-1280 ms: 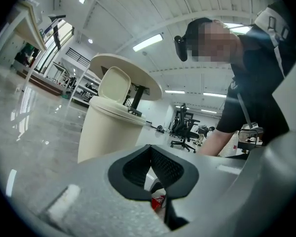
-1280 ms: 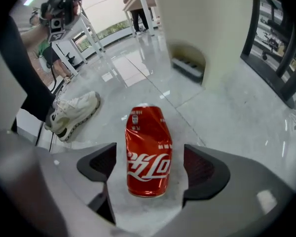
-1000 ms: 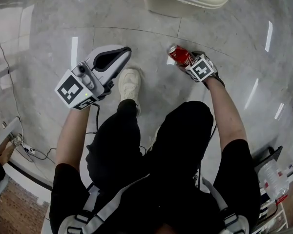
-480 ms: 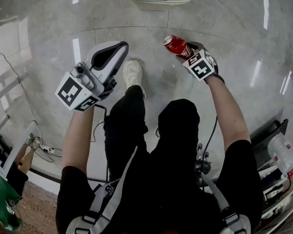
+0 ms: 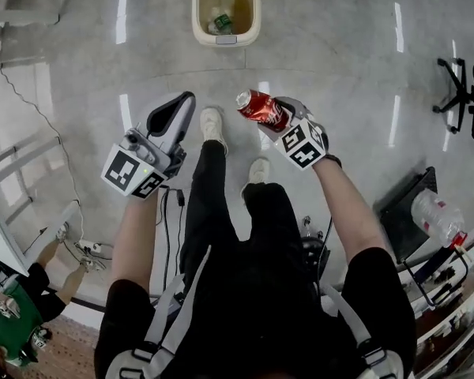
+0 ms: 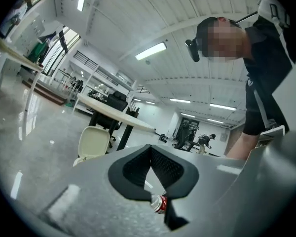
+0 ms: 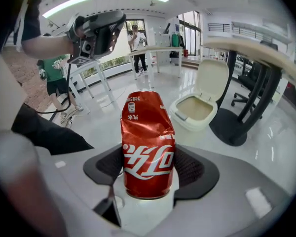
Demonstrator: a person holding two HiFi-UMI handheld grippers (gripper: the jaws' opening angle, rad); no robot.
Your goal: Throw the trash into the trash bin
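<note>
head view: the person [image 5: 253, 290] has stood up; the can [image 5: 261, 107], off the floor [image 5: 363, 69], is clamped in the right gripper [image 5: 267, 115], whose jaws have just been closing; the open bin [image 5: 198, 13] lies well ahead; left gripper view: left gripper [image 6: 150, 151] together, empty; right gripper view: can upright between the pads, bin beyond; carrying it over looks next.

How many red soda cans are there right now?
1. The red can sits clamped in the right tongs. The trash bin ahead holds litter too small to identify, so another may be hidden there.
</note>
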